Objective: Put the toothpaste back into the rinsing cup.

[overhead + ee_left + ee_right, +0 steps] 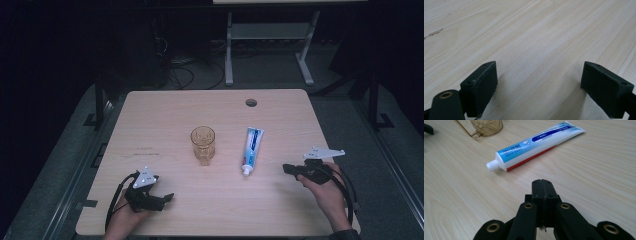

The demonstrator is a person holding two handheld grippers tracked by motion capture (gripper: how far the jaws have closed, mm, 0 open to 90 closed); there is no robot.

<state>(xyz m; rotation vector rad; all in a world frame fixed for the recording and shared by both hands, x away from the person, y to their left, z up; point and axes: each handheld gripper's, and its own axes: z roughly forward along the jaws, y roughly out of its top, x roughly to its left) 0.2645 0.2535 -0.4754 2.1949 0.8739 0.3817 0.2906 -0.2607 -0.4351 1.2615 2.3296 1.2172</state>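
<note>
The toothpaste tube [252, 148] lies flat on the table [165, 110], right of the amber glass [202, 142]. The right gripper [287, 168], jaws pressed together and empty, points at its cap from nearby. The left gripper [170, 197] rests low, jaws spread, holding nothing.

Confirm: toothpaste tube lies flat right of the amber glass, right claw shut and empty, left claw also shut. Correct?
Not quite. The left claw is open: the left gripper view shows its jaws wide apart over bare table. The rest holds: the toothpaste tube lies flat right of the amber glass, and the right claw is shut and empty.
</note>
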